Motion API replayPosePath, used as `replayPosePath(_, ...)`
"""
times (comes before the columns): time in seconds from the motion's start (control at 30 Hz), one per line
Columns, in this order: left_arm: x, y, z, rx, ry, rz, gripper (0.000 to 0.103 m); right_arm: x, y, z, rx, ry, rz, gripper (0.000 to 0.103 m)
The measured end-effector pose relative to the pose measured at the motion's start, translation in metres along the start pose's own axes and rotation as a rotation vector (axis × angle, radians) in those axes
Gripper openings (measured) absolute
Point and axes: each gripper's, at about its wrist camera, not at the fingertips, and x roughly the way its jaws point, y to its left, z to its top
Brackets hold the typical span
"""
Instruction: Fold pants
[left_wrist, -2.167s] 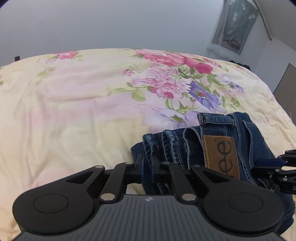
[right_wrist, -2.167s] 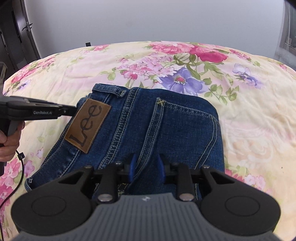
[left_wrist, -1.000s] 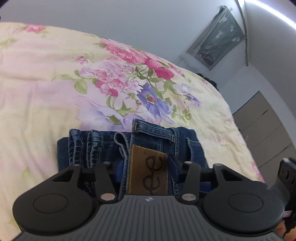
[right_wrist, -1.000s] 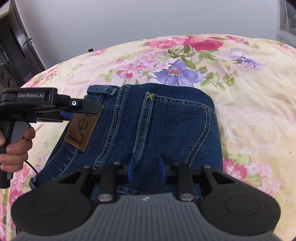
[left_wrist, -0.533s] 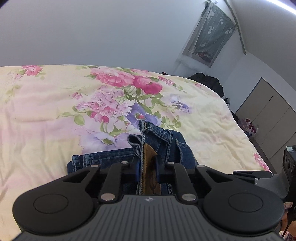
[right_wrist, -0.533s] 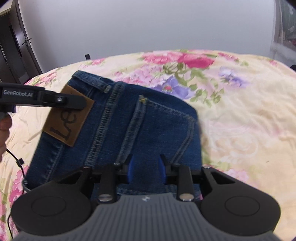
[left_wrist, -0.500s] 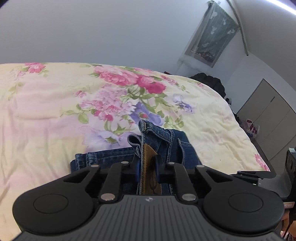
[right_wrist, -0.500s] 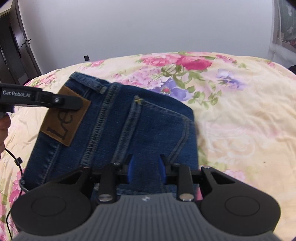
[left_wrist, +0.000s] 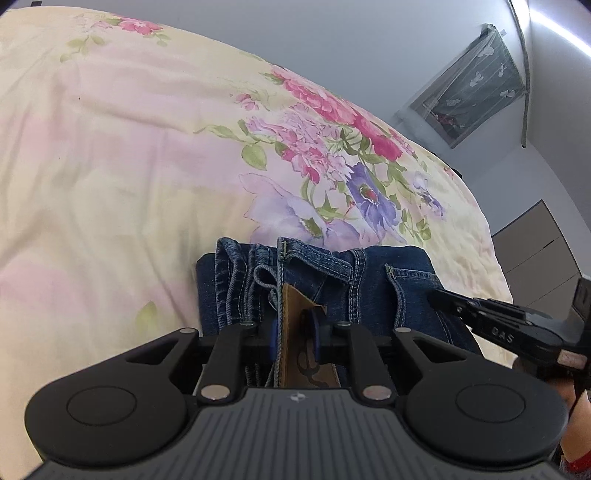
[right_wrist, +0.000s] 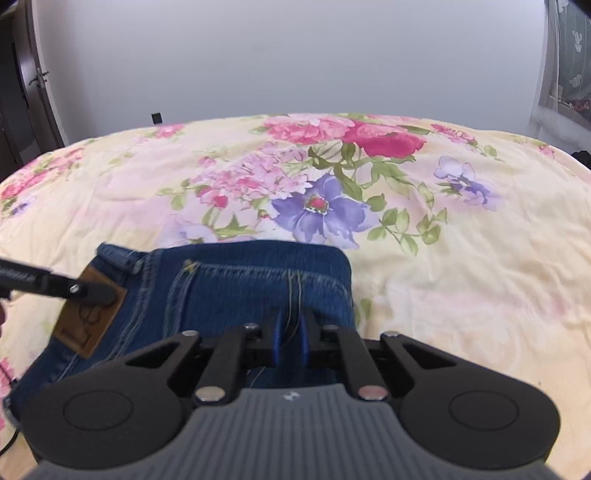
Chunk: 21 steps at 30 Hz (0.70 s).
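Folded blue jeans (left_wrist: 384, 280) lie on a floral bedspread (left_wrist: 110, 166). My left gripper (left_wrist: 295, 325) pinches the waistband at the brown leather patch (left_wrist: 295, 306), and its jaws are opening slightly with the patch still between them. In the right wrist view my right gripper (right_wrist: 289, 332) is shut on a pinch of denim at the near edge of the jeans (right_wrist: 240, 288). The left gripper's tip (right_wrist: 92, 291) rests on the patch (right_wrist: 85, 325) there. From the right edge of the left wrist view, the right gripper (left_wrist: 439, 297) reaches onto the jeans.
The bedspread (right_wrist: 461, 277) stretches far beyond the jeans on all sides. A grey wardrobe (left_wrist: 546, 251) and a curtained window (left_wrist: 476, 85) stand past the bed's right side. A dark door (right_wrist: 22, 92) is at the left. A person's hand (left_wrist: 576, 424) shows at the lower right.
The left jaws closed on the patch, raised the waistband, then brought it back down onto the bed. The right jaws narrowed onto the denim, and the jeans now look shorter and flatter.
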Motion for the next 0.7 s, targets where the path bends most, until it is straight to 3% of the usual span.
replayPosePath(0.1,0.007,0.001,-0.001,0.012,0.002,0.007,0.021,0.032,-0.005,0.005,0.028,0.083,-0.004,0.000)
replayPosePath(0.27,0.004,-0.003,-0.002,-0.002,0.001,0.036,0.029,0.037,-0.009,0.006,0.051,0.111,0.000,0.000)
replayPosePath(0.37,-0.011,-0.013,-0.006,0.012,-0.001,0.066,0.034,0.011,-0.007,0.004,0.050,0.111,-0.002,0.000)
replayPosePath(0.47,-0.039,-0.035,-0.022,0.106,-0.043,0.188,0.038,-0.030,-0.009,-0.012,0.005,0.093,0.003,0.000)
replayPosePath(0.7,-0.089,-0.083,-0.068,0.244,-0.116,0.173,0.033,-0.135,-0.040,-0.079,0.075,-0.030,0.000,0.007)
